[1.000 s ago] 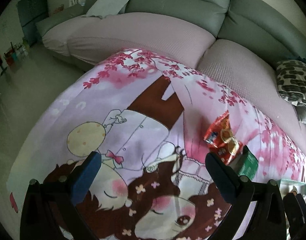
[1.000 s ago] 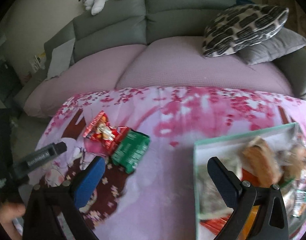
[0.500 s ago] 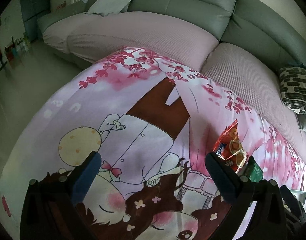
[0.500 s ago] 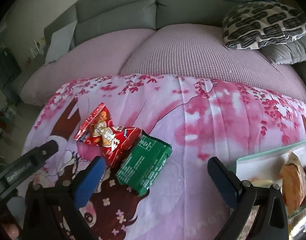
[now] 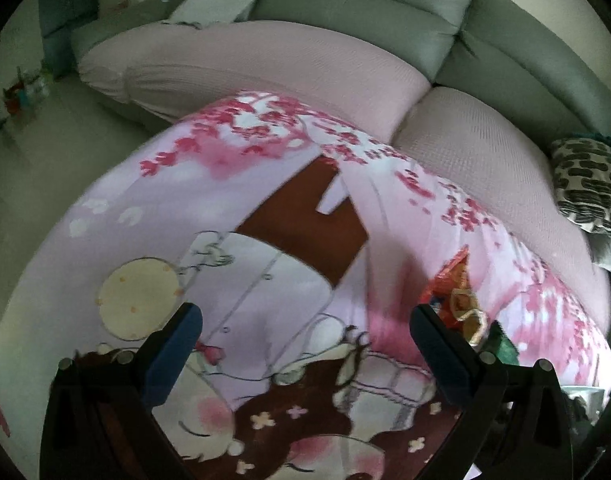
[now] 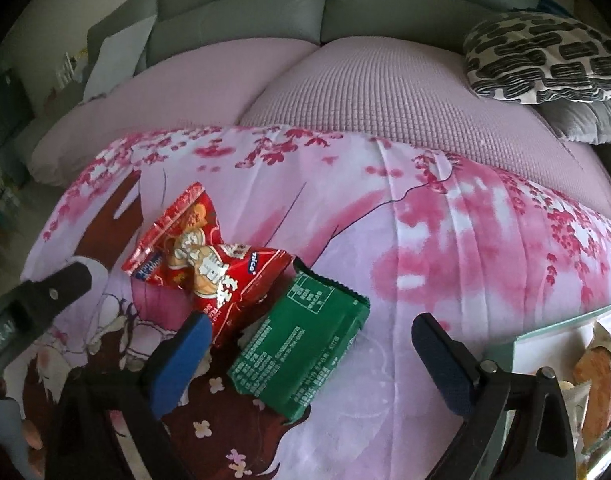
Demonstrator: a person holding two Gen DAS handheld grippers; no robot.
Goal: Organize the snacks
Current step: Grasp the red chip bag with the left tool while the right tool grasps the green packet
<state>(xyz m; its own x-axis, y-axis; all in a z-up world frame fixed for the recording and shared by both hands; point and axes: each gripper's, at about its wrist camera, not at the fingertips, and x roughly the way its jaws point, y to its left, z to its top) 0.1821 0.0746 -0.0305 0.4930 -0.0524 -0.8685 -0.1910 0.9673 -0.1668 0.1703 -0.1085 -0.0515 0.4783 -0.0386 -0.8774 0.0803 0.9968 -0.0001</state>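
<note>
A red snack bag [image 6: 209, 260] and a green snack packet [image 6: 301, 344] lie side by side on the pink cartoon cloth [image 6: 445, 240]. My right gripper [image 6: 305, 340] is open and empty, just above the green packet, which sits between its fingers. A glass tray [image 6: 565, 320] holding several snacks shows at the right edge. My left gripper [image 5: 305, 328] is open and empty over the cloth [image 5: 225, 220]; the red bag [image 5: 453, 296] and a sliver of the green packet [image 5: 505, 348] lie behind its right finger. The left gripper also shows in the right wrist view [image 6: 37, 300].
A grey sofa with pink seat covers [image 6: 385, 92] runs behind the cloth-covered table. A black-and-white patterned cushion [image 6: 541, 60] and a grey pillow [image 6: 597, 116] lie at its right end. Bare floor [image 5: 45, 152] lies to the left of the table.
My right gripper has swung left from the tray and closed in on the green packet and red bag. My left gripper has turned slightly left and moved forward, still open.
</note>
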